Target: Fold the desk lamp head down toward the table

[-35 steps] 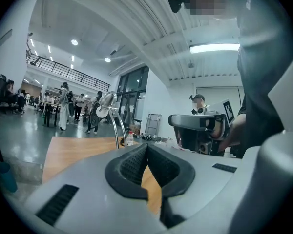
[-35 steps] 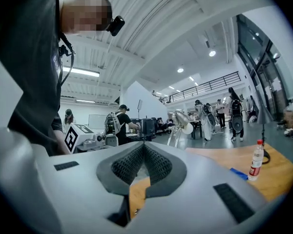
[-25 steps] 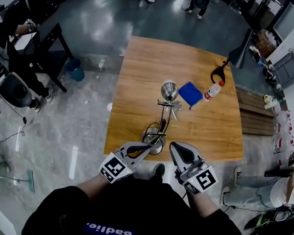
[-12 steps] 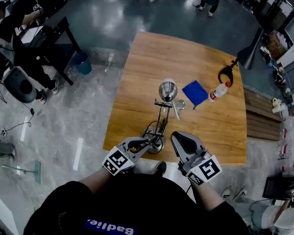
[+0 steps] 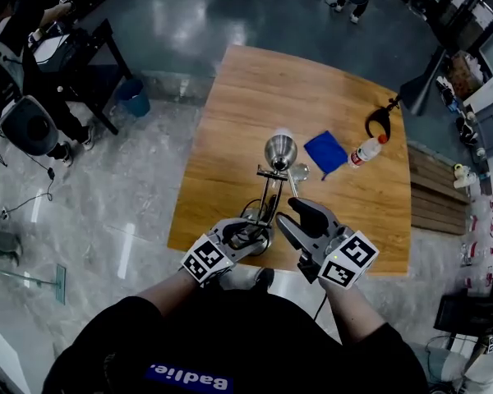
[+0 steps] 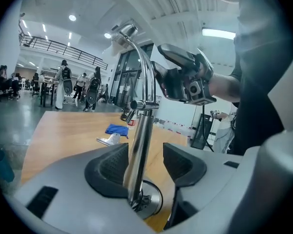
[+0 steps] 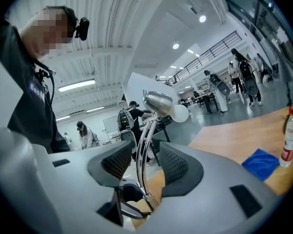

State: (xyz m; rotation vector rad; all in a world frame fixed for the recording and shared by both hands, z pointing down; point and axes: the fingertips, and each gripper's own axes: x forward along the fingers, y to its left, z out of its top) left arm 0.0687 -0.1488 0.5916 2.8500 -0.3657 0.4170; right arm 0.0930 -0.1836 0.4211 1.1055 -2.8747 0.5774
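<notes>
The chrome desk lamp [image 5: 270, 194] stands upright at the wooden table's [image 5: 255, 97] near edge, with its head [image 5: 281, 150] up and its round base [image 5: 248, 220] below. My left gripper [image 5: 253, 231] is low by the base. Its jaws are opening, and the lamp's lower pole [image 6: 138, 150] stands between the pads of the left gripper [image 6: 145, 162] with a gap on the right side. My right gripper [image 5: 293, 213] is higher, and its jaws are opening too. Seen from the right gripper [image 7: 146, 161], the thin lamp arm [image 7: 145, 140] runs between the pads untouched, and the lamp head [image 7: 158, 103] rises above.
A blue cloth [image 5: 324, 152], a clear bottle with a red cap [image 5: 363, 150] and a black looped tool [image 5: 380, 121] lie on the table's right half. The table's front edge runs just under both grippers. People and desks stand around the hall.
Both grippers have moved forward from in front of the body to the lamp. Their jaws, shut before, now stand apart around the lamp's pole and arm.
</notes>
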